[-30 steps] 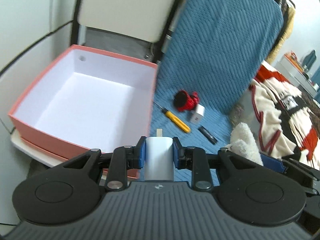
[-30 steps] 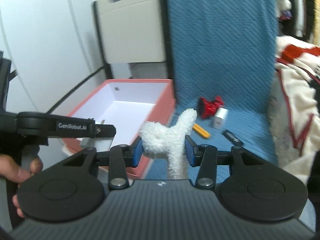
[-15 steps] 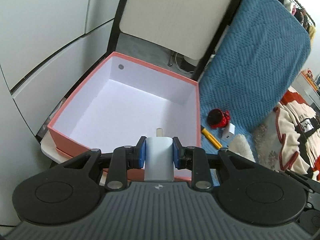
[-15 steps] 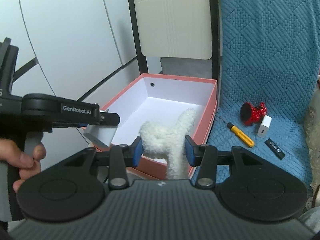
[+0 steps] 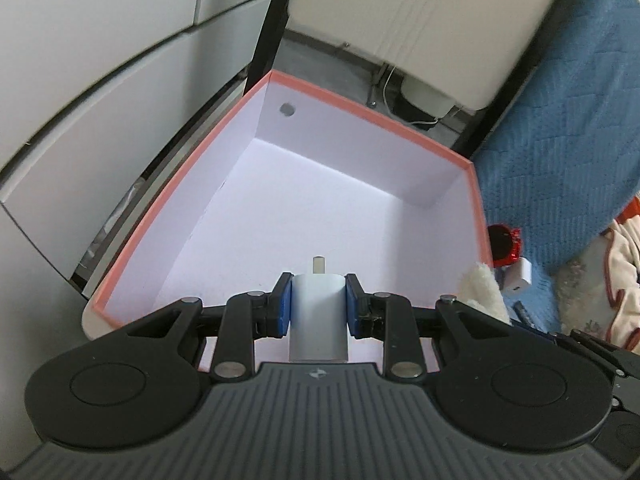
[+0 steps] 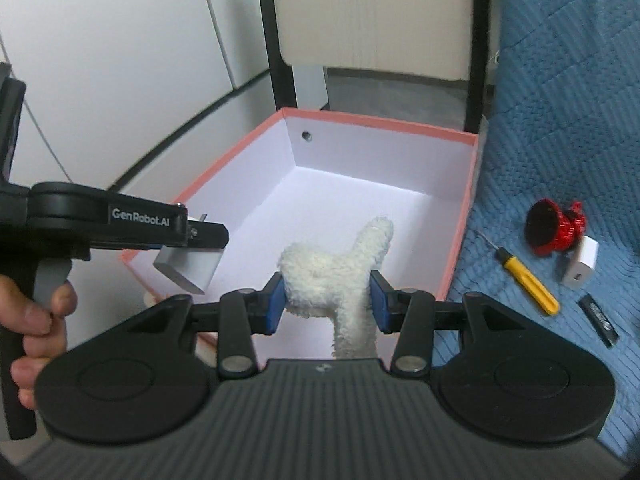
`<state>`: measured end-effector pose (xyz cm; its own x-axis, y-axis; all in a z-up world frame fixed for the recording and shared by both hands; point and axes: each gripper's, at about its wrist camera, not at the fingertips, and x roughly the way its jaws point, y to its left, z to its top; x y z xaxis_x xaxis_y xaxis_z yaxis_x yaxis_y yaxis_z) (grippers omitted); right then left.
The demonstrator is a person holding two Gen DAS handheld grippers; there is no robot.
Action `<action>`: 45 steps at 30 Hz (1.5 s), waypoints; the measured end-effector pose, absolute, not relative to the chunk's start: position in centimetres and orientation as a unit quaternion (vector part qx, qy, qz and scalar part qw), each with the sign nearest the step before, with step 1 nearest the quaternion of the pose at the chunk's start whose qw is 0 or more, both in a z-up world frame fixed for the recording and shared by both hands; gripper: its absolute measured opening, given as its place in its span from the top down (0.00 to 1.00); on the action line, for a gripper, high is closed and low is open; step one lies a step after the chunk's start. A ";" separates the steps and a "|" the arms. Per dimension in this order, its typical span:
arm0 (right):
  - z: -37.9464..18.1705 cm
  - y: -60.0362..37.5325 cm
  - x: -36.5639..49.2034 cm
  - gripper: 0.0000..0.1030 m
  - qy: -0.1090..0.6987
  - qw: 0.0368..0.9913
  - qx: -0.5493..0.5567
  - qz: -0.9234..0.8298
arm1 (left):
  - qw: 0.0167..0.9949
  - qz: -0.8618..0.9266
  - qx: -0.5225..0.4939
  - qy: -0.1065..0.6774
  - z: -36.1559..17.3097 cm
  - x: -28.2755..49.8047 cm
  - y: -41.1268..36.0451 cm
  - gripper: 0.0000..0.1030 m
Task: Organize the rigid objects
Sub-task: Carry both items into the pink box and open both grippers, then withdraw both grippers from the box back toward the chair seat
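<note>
My left gripper (image 5: pixel 318 306) is shut on a white charger plug (image 5: pixel 318 316) and holds it over the near part of an open pink box (image 5: pixel 372 120) with a white inside. In the right wrist view the left gripper (image 6: pixel 196 240) hangs over the box's left rim with the plug (image 6: pixel 188 270) in it. My right gripper (image 6: pixel 327 304) is shut on a white fluffy toy (image 6: pixel 336 272) above the near edge of the box (image 6: pixel 464 216).
On the blue cloth (image 6: pixel 560 120) right of the box lie a red toy (image 6: pixel 554 226), a white charger (image 6: pixel 580 266), a yellow screwdriver (image 6: pixel 526 280) and a black stick (image 6: pixel 600 316). A beige chair back (image 6: pixel 380 12) stands behind the box. White cabinet fronts (image 6: pixel 100 60) are on the left.
Both grippers have moved left and forward toward the box. The left gripper with the plug now hangs over the box's inside; the right one with the toy is nearer its edge.
</note>
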<state>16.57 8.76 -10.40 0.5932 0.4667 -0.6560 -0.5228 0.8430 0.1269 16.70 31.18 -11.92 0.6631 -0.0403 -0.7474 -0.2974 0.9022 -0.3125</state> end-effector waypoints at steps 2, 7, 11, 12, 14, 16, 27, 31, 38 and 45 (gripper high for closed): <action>-11.2 9.6 17.7 0.55 0.364 0.889 -0.045 0.275 | 0.885 0.069 -0.211 0.410 -13.0 17.8 31.9 0.70; -13.0 10.7 19.8 0.54 0.390 0.880 -0.047 0.267 | 0.873 0.065 -0.217 0.432 -15.6 20.0 32.9 0.70; -13.9 11.1 20.9 0.54 0.401 0.876 -0.051 0.264 | 0.866 0.063 -0.220 0.444 -16.8 21.1 33.5 0.70; -14.0 11.2 21.0 0.53 0.401 0.875 -0.053 0.265 | 0.866 0.062 -0.221 0.444 -16.9 21.3 33.5 0.70; -14.2 11.4 21.3 0.53 0.404 0.873 -0.056 0.267 | 0.870 0.060 -0.219 0.439 -16.9 21.5 33.5 0.69; -14.2 11.3 21.4 0.52 0.406 0.870 -0.050 0.274 | 0.871 0.059 -0.216 0.436 -16.7 21.5 33.4 0.66; -12.0 10.1 19.2 0.46 0.386 0.873 -0.043 0.295 | 0.886 0.068 -0.203 0.411 -13.4 18.7 32.0 0.63; -10.7 8.8 17.8 0.46 0.372 0.879 -0.040 0.295 | 0.892 0.070 -0.198 0.399 -11.8 17.3 30.8 0.63; -8.7 5.8 15.1 0.46 0.351 0.888 -0.029 0.295 | 0.905 0.061 -0.189 0.375 -8.9 14.6 27.6 0.63; -7.1 2.0 12.5 0.46 0.333 0.901 -0.018 0.277 | 0.916 0.038 -0.169 0.361 -6.6 12.2 23.0 0.63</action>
